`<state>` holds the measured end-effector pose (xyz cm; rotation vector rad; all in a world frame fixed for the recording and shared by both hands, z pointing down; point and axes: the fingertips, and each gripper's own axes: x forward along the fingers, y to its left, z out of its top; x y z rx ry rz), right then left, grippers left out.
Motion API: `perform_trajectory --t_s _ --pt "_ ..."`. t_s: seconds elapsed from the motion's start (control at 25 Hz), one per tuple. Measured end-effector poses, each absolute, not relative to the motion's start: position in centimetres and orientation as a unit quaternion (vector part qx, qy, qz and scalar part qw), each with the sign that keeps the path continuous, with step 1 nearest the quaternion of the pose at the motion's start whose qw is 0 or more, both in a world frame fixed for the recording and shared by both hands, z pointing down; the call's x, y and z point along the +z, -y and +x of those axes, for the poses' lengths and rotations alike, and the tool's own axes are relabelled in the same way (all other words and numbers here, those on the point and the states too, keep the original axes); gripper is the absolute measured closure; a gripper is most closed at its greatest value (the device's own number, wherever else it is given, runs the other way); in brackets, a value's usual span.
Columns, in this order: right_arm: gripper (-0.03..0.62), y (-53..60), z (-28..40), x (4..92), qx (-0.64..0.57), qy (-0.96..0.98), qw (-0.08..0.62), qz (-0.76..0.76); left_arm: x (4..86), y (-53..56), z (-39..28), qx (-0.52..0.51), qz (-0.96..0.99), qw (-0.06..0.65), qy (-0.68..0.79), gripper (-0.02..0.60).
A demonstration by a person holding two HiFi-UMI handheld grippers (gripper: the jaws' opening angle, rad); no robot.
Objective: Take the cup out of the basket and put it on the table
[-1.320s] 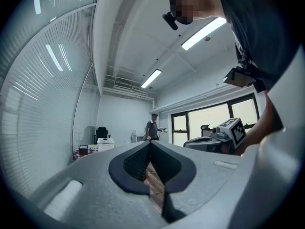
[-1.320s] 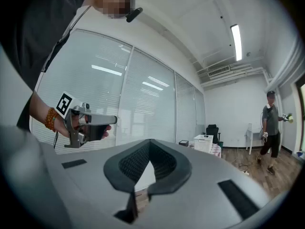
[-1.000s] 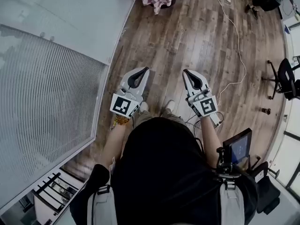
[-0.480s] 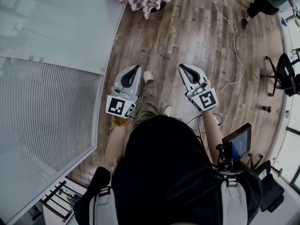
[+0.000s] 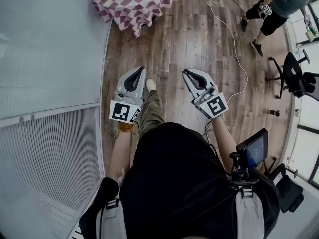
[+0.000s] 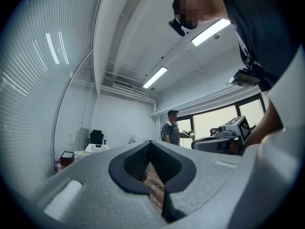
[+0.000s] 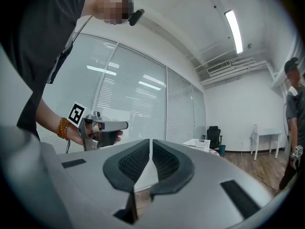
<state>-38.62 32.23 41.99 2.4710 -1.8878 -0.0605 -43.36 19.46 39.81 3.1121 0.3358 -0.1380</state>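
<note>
- Right now your left gripper, a grey two-jaw tool with a cube of black-and-white square markers, has its jaws pressed together on nothing.
- Your right gripper, the same grey build, is likewise closed and empty. Both hang side by side above the brown wooden plank floor.
- Between them show your olive trouser leg and pale shoe, and an orange bead bracelet circles your left wrist.
- A thin white cable snakes over the floor ahead of you.
- Farther on stands the table under a red-and-white checked cloth. It carries a white plastic basket and a small dark box.
- You cannot make out the cup in any view; only the basket shows, well apart from both grippers.
- Beyond, a person in a grey shirt and dark shorts stands near a black office chair.
- The marker patterns are the only print you can make out.
- Compared with a second ago, the table has slid from the top edge well into the head view, and the person shows more fully.
</note>
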Motion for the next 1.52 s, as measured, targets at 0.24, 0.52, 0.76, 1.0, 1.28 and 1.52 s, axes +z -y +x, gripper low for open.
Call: perform_trajectory --t_s 0.24,0.52,0.76,1.0,1.28,1.52 --pt "0.58 -24.3 -29.7 40.1 -0.016 0.614 0.025 0.788 38.4 -14.3 -34.9 -0.037 0.991 0.0 -0.131 0.577" --pt "0.579 -15.0 -20.0 38.9 -0.009 0.614 0.013 0.789 38.0 -8.1 -26.7 -0.008 0.985 -0.005 -0.175 0.577" --pt "0.579 -10.9 -14.7 38.9 -0.009 0.622 0.009 0.783 38.2 -4.3 -21.9 -0.009 0.985 -0.019 -0.17 0.577" --pt "0.579 -7.4 -8.5 40.1 -0.005 0.649 -0.004 0.761 39.2 -1.6 -17.0 0.007 0.99 -0.027 -0.136 0.577" --pt "0.579 -2.9 2.0 41.0 0.012 0.706 -0.019 0.708 40.0 1.7 -7.9 0.025 0.998 -0.017 -0.056 0.577" --pt "0.579 0.6 9.6 41.5 0.021 0.751 -0.004 0.66 39.6 3.2 -1.8 0.027 1.0 0.0 -0.002 0.577"
